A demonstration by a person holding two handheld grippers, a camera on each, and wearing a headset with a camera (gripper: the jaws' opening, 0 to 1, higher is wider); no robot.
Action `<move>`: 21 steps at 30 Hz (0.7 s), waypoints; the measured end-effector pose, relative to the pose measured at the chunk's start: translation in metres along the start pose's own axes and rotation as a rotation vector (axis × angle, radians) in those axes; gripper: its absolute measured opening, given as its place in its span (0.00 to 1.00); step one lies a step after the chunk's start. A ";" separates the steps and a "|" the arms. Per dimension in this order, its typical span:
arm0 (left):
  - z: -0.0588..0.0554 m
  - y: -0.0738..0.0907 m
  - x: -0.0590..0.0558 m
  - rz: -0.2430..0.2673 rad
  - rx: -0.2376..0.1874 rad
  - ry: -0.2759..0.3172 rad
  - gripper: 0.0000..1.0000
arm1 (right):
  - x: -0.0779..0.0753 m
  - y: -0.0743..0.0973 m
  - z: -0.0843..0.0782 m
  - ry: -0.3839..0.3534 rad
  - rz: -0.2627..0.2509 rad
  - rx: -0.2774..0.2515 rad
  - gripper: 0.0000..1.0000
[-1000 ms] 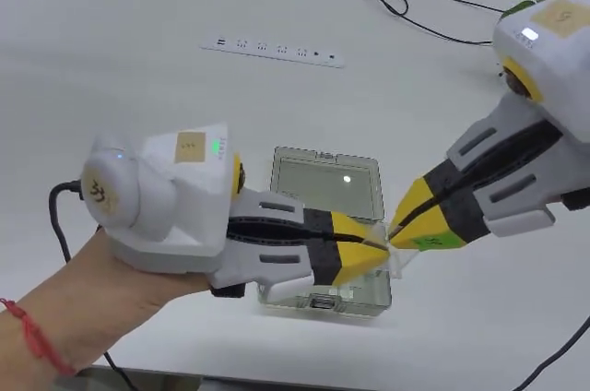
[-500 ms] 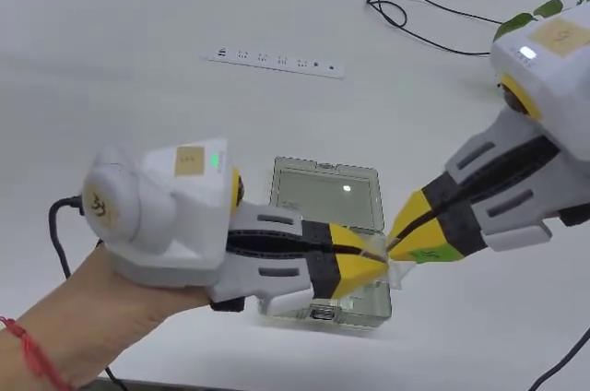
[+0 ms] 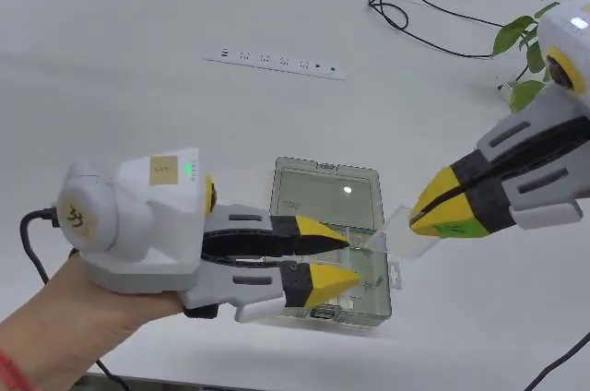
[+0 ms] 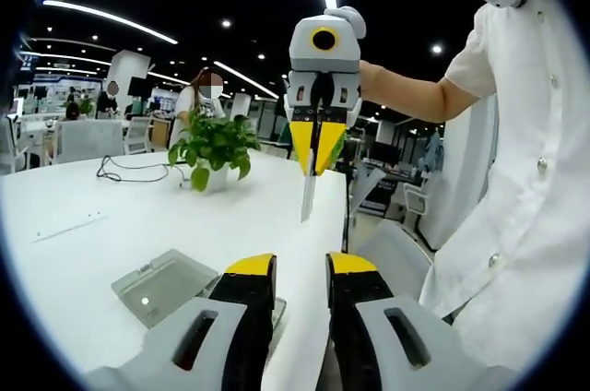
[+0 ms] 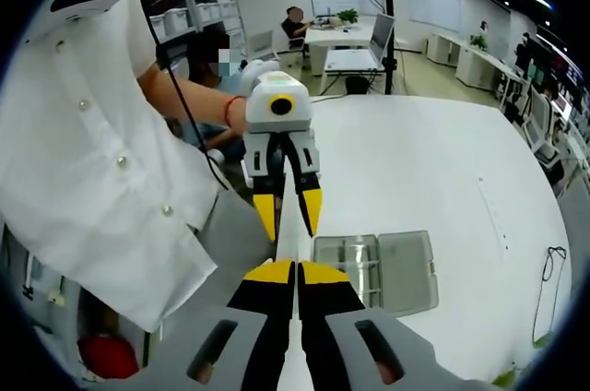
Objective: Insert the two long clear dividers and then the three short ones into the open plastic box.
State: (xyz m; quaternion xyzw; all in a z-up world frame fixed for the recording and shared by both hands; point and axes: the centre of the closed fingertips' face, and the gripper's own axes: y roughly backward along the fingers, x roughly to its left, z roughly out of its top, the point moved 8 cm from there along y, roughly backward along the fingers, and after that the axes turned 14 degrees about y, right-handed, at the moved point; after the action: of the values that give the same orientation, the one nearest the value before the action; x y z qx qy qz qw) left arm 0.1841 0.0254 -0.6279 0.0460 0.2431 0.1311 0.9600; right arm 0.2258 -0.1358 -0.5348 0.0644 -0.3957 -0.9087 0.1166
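One divider (image 3: 403,237) sits pinched in the right gripper's (image 3: 416,219) jaws above the box (image 3: 327,192). The left gripper's (image 3: 350,259) jaws gape.

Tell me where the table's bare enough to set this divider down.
Bare table runs left of the box, nearer than the power strip; another patch lies between strip, cable and plant. Crowded over the box, where the left gripper and right gripper with the divider meet.

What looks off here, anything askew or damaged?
Nothing stands out. The box lies open on the table; the right gripper holds a clear divider tilted in the air near it; the left gripper hangs open above it.
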 end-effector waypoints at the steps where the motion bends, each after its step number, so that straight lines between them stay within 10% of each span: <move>1: -0.001 0.002 0.001 0.010 -0.002 0.005 0.22 | -0.001 0.001 -0.001 -0.002 -0.004 0.001 0.02; 21: -0.025 0.029 0.029 0.149 0.003 0.024 0.67 | -0.018 -0.001 -0.023 0.000 -0.051 0.093 0.02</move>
State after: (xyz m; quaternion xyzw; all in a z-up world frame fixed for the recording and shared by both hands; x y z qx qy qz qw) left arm 0.1898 0.0619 -0.6591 0.0639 0.2509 0.2026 0.9444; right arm 0.2479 -0.1461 -0.5507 0.0800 -0.4359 -0.8919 0.0901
